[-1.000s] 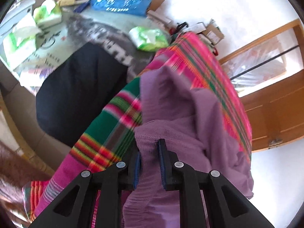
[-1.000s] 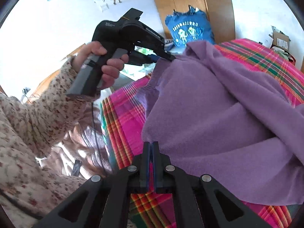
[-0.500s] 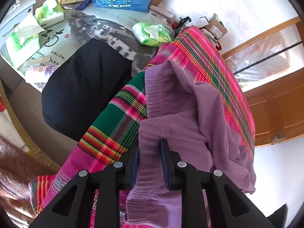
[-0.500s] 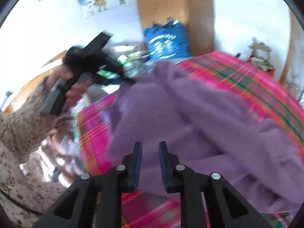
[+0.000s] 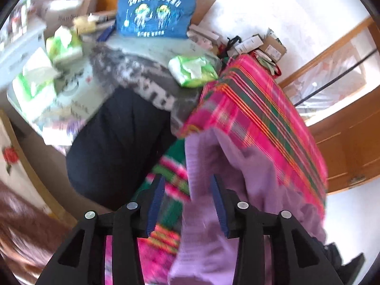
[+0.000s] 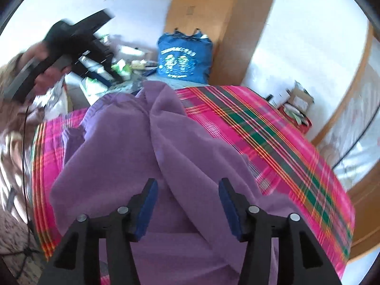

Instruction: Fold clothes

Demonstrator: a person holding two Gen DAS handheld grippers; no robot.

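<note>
A purple garment (image 5: 249,178) (image 6: 142,154) lies crumpled on a pink and green plaid blanket (image 5: 261,109) (image 6: 273,137). My left gripper (image 5: 187,204) hangs over the garment's near edge with its jaws opening; the cloth shows between the blue pads (image 5: 155,204) but they do not press on it. My right gripper (image 6: 187,207) hovers above the garment's middle fold, its jaws opening wide and holding nothing. At the upper left of the right wrist view a person's hand (image 6: 45,78) holds the left gripper's handle, raised off the cloth and blurred.
A blue printed bag (image 5: 154,9) (image 6: 182,59) stands at the back against a wooden cupboard (image 6: 201,23). Green tissue packs (image 5: 192,71) and a black garment (image 5: 114,142) lie on the cluttered table to the left. Cardboard boxes (image 5: 273,45) sit behind the blanket, with wooden doors (image 5: 351,147) at the right.
Both grippers went from shut on the purple garment to open and let it go. Both pulled up and back, and the garment settled onto the blanket.
</note>
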